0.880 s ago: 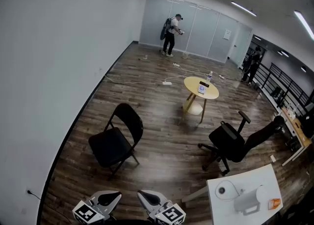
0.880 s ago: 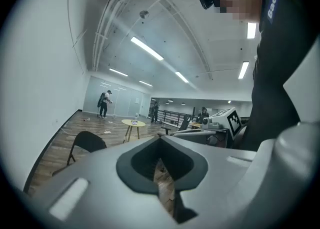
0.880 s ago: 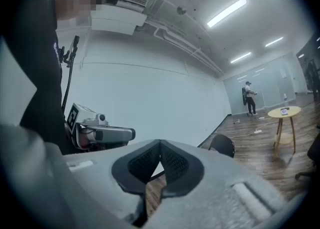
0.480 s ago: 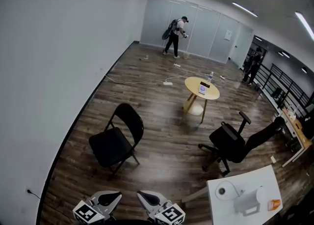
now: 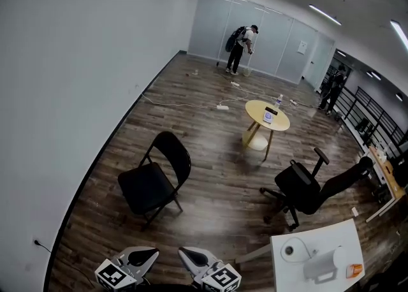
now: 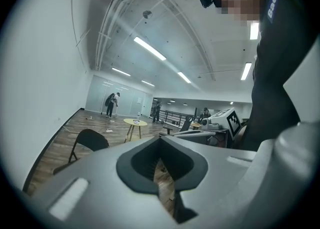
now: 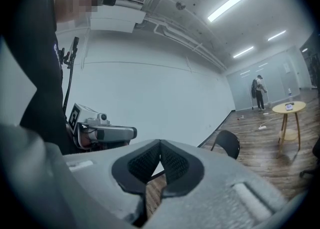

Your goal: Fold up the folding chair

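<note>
A black folding chair [image 5: 155,179] stands unfolded on the wood floor near the white wall, seat toward me. Its backrest [image 6: 90,138] shows in the left gripper view and again as the chair back [image 7: 228,143] in the right gripper view. My left gripper [image 5: 141,259] and right gripper [image 5: 193,259] sit at the bottom edge of the head view, well short of the chair. Both point roughly level, jaws closed together with nothing between them. The left gripper [image 6: 161,159] and right gripper [image 7: 159,159] each show their pads meeting.
A black office chair [image 5: 309,185] stands at right, a round yellow table [image 5: 267,116] beyond it. A white desk [image 5: 319,259] with a paper roll is at lower right. Cables [image 5: 191,104] lie on the floor. People stand by the far glass wall [image 5: 239,47] and at right [image 5: 333,88].
The head view has tilted slightly, so the room sits a little lower in frame. The person at the far wall has walked to the right. My grippers have stayed put.
</note>
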Tool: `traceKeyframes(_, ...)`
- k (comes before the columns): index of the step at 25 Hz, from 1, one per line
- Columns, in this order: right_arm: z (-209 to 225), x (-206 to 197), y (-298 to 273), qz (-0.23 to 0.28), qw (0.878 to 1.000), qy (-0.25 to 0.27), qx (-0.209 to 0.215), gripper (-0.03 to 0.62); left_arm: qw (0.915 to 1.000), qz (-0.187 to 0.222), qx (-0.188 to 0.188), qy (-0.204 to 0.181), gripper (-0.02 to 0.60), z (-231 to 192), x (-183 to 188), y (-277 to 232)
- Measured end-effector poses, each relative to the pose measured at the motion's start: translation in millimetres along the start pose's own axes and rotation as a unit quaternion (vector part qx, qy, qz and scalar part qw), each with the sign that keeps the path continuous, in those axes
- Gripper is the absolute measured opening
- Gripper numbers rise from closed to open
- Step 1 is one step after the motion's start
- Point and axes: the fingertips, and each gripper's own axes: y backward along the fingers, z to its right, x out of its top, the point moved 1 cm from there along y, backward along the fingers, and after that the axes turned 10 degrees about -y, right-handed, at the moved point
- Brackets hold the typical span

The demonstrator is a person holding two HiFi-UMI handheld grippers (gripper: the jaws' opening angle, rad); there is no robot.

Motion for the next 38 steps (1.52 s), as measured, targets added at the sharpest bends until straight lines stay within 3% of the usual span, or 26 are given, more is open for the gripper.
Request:
traceKeyframes(23, -30.3, -4.7, -85.6, -0.027, 0.999, 0.021, -0.005, 0.002, 0.9996, 0.017, 0.02, 0.014, 0.003, -80.6, -12.7, 57.2)
traceKeyframes(38, -9.2, -5.9, -118.4, -0.029, 0.999, 0.027, -0.019, 0.002, 0.999, 0.008, 0.034, 0.027, 0.003, -121.7, -25.8, 67.9)
